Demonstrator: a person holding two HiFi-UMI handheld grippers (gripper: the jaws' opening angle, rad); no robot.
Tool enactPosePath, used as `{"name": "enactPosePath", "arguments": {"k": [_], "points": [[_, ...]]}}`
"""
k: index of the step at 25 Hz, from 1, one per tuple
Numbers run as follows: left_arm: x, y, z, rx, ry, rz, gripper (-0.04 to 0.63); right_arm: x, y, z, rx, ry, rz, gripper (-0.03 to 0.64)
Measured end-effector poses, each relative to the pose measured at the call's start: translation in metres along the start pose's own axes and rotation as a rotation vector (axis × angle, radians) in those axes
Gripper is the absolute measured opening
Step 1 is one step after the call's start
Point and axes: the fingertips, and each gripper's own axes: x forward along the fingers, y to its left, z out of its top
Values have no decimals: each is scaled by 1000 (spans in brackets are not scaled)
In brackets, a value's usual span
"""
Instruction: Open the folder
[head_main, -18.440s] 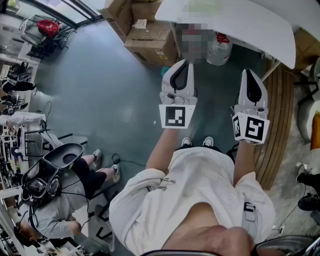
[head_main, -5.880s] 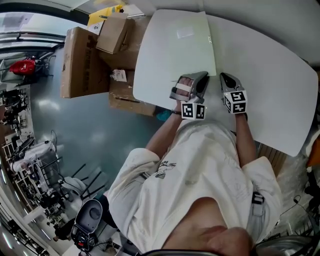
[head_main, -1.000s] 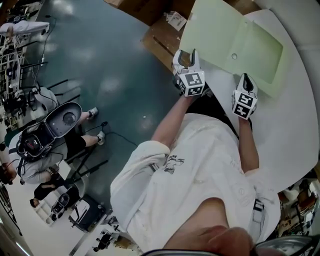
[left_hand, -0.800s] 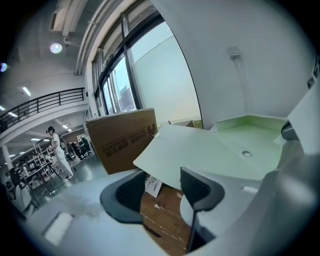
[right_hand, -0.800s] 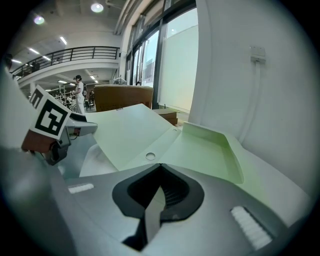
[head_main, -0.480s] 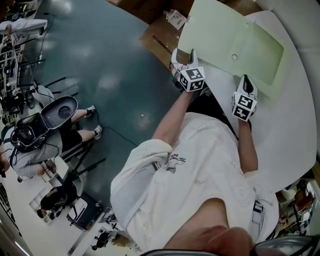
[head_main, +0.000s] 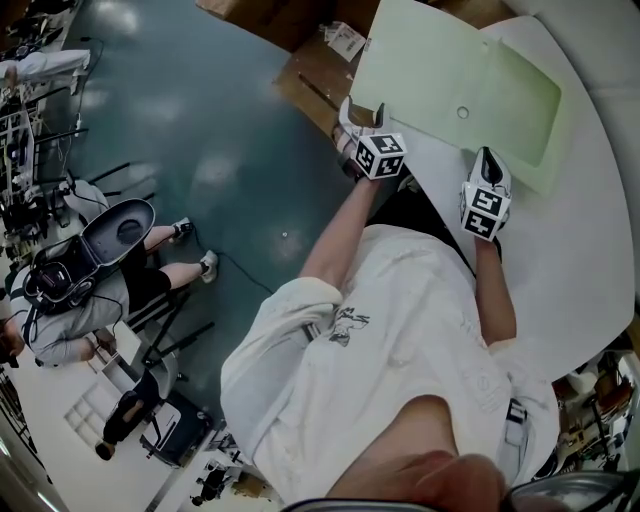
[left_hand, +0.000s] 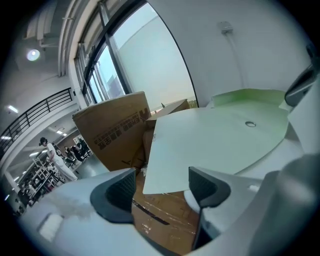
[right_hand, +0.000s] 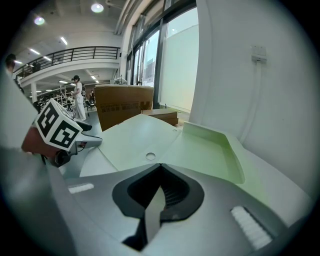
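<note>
The pale green folder (head_main: 470, 90) is seen lying open on the white table (head_main: 580, 230). Its shallow tray half is laid flat on the tabletop, and its flat cover is swung out to the left, past the table's edge and above the cardboard boxes (head_main: 320, 60). A small round eyelet (head_main: 462, 112) is seen on the cover near the fold.

The left gripper (head_main: 362, 112) is held at the cover's near corner. Its jaws have just been opening and are now spread wide. In the left gripper view (left_hand: 160, 187) the cover's corner (left_hand: 215, 145) is framed in the gap just beyond the pads, and neither pad is pressed on it. A second ago the same jaws were set narrower at that edge, and the gripper was held slightly higher.

The right gripper (head_main: 487, 160) is kept where it was a second ago, near the folder's near edge by the tray half. In the right gripper view its jaws (right_hand: 160, 167) are brought together at the tips, with the open folder (right_hand: 150, 135) spread out ahead.

Several seconds earlier the folder was lying closed on the table.
</note>
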Motion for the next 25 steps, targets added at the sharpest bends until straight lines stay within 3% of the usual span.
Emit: {"name": "enactPosePath", "arguments": {"k": [8, 13, 18, 25], "points": [[0, -18, 10, 94, -7, -70, 325, -2, 1, 1, 0, 1, 5, 2], [-1, -26, 9, 71, -1, -86, 325, -1, 1, 0, 7, 2, 11, 2], [1, -34, 11, 101, 7, -117, 324, 3, 1, 0, 9, 7, 20, 2], [-11, -60, 17, 105, 3, -217, 305, -1, 1, 2, 10, 7, 26, 2]]}}
